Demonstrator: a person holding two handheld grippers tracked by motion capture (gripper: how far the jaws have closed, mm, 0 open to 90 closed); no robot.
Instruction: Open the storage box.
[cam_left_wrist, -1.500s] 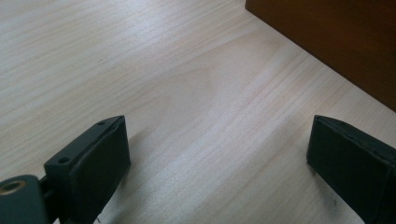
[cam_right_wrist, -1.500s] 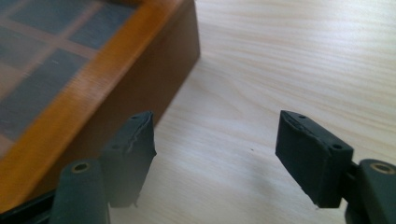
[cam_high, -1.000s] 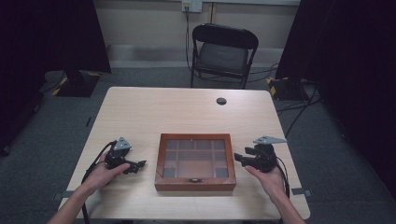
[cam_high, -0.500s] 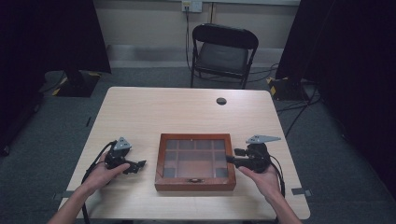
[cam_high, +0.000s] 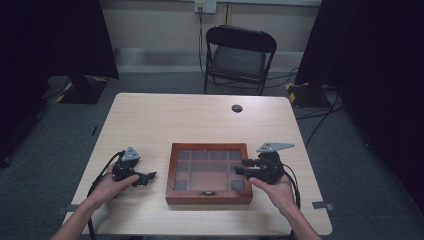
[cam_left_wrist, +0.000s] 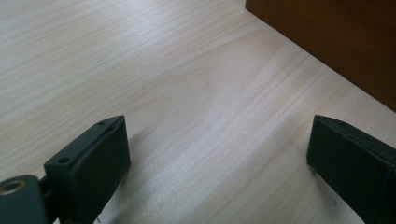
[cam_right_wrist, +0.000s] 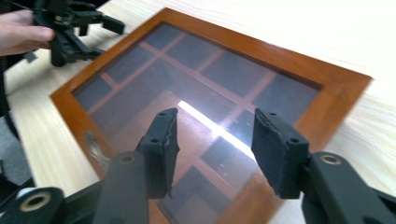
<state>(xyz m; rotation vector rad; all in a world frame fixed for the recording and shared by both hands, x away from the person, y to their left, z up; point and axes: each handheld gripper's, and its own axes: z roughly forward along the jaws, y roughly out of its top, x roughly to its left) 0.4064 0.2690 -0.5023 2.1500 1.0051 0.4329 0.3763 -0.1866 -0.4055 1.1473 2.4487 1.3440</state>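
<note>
Pale wood table (cam_high: 190, 120), dim rm.

The right gripper (cam_high: 243, 167) now reaches in from the right over the glass-lidded wooden box (cam_high: 208, 172), its parted jaws above the lid's right edge, no longer beside it.
</note>
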